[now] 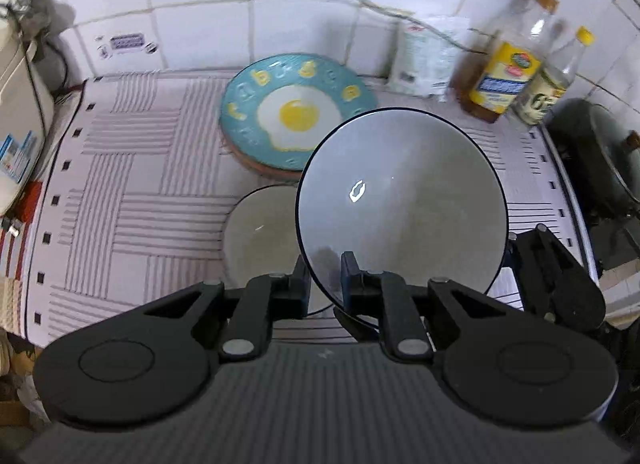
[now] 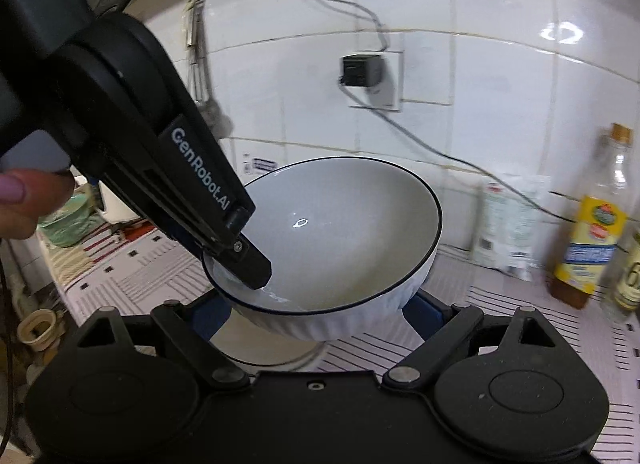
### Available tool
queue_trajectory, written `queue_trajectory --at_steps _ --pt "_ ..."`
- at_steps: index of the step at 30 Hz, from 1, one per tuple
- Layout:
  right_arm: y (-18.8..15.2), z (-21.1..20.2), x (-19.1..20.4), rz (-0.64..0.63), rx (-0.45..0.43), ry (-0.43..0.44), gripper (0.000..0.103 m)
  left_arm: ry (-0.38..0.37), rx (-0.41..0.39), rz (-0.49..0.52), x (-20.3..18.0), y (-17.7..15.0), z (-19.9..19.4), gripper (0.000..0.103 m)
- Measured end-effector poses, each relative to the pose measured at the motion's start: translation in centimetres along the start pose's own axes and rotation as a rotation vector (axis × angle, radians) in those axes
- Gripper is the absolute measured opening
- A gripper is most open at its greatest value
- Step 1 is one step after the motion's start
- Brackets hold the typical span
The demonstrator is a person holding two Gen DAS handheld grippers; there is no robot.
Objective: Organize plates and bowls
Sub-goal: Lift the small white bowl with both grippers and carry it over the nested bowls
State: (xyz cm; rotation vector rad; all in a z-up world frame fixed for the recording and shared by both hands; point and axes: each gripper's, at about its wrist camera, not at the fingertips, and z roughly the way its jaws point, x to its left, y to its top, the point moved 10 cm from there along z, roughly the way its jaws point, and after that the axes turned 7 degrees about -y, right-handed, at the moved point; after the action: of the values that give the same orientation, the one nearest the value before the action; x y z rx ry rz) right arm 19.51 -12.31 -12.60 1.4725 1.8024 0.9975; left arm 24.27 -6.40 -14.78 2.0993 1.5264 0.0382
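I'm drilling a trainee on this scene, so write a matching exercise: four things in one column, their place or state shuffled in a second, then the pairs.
Column one:
1. gray bowl with dark rim
2. white bowl
3. fried-egg plate
4. oil bottle with yellow label

Column two:
A. standing against the tiled wall
B. lying flat on top of a stack of plates
C. held by its rim in the left tongs, off the mat
D. resting on the striped mat, partly behind the lifted bowl

Pairs: 1-C, 2-D, 3-B, 4-A
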Motion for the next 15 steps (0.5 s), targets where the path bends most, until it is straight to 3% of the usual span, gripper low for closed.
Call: queue_trajectory --at_steps 5,9,15 --pt "-0.7 1.6 2.5 -0.014 0.072 0.083 0.095 0.027 0.037 -0.035 2.9 -0.4 1.4 0.013" --pt "-1.3 3.5 2.8 0.055 0.149 0.165 0.094 0.052 0.069 -0.025 3.8 -0.4 2.5 0.014" --pt "-2.1 4.8 3.7 0.041 0.226 0.222 0.094 0.108 0.146 -0.036 5.1 -0.5 3.9 0.013"
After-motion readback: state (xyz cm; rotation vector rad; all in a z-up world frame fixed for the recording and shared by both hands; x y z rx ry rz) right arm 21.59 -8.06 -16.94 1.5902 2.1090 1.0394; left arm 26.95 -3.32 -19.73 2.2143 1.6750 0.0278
